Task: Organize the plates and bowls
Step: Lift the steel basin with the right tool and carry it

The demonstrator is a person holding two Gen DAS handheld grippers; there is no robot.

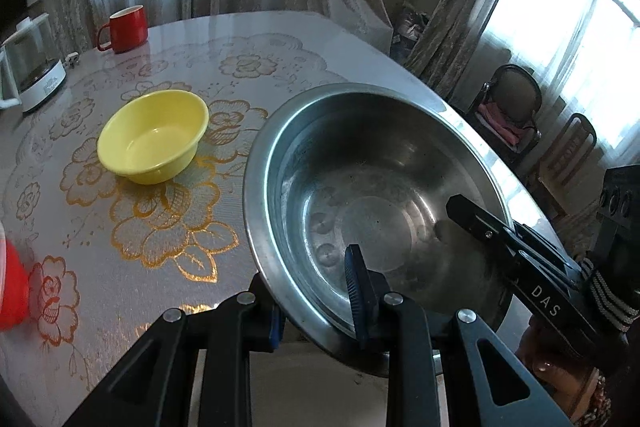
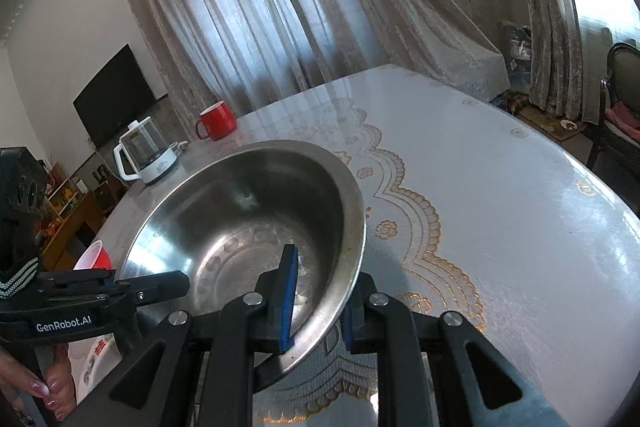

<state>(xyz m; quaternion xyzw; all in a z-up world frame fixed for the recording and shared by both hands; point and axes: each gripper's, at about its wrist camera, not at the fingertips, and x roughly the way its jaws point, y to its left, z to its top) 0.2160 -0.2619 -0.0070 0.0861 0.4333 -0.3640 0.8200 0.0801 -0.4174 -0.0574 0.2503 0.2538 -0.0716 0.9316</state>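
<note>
Currently: left gripper (image 1: 316, 301) clamped on near rim of steel bowl (image 1: 372, 203) | right gripper (image 2: 318, 301) clamped on its opposite rim | bowl tilted, lifted over table (image 1: 132, 259) | yellow bowl (image 1: 154, 135) sits apart on table, left of it

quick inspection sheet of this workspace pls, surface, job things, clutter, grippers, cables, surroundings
surface: round table under a glossy white cloth with gold flower print
job's things: large stainless steel bowl, held tilted by both grippers; small yellow plastic bowl upright on the cloth
clutter: red ceramic mug; clear glass kettle on a white base; red plastic cup
grippers: left hand-held gripper and right hand-held gripper each clamp the steel bowl's rim
cables: nothing seen
surroundings: beige curtains; black television; dark chairs
</note>
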